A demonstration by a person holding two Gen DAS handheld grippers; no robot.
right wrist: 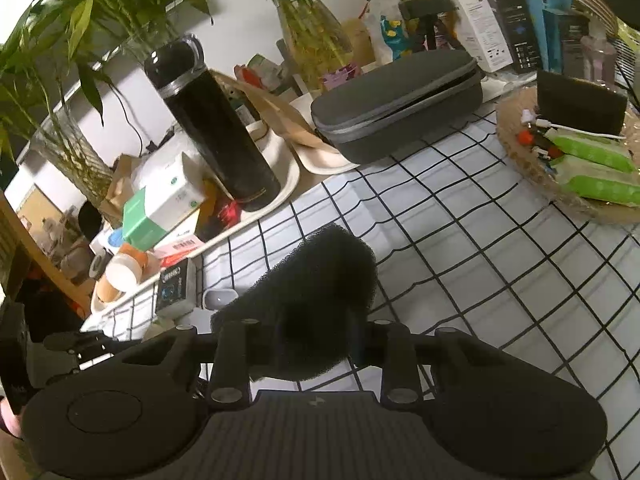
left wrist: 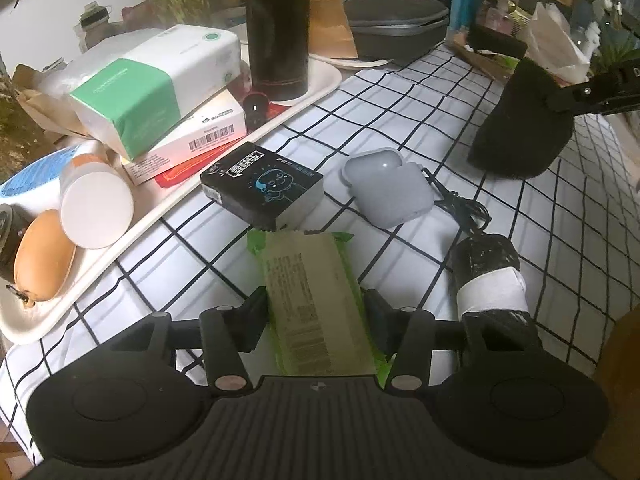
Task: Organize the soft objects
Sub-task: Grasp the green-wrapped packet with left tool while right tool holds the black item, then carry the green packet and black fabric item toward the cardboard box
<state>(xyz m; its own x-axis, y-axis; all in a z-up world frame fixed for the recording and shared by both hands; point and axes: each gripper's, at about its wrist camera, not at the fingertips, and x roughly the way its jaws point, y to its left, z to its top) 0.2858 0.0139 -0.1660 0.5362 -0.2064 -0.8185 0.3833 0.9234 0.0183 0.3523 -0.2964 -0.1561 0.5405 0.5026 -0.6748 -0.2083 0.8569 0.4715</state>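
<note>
Midway | left gripper (left wrist: 316, 312) clamped on wipes (left wrist: 316, 300) low over cloth (left wrist: 440, 120) | right gripper (right wrist: 316, 344) gripping sponge (right wrist: 316, 300), lifted | mat (right wrist: 520, 152) holds two wipe packs (right wrist: 592, 168) | both held items unplaced

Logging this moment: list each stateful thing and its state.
left gripper: shut on the wipes pack
right gripper: shut on the black sponge, lifted
grey earbud case: closed, lying on cloth
grey zip case: closed
black bottle: upright, capped
</note>
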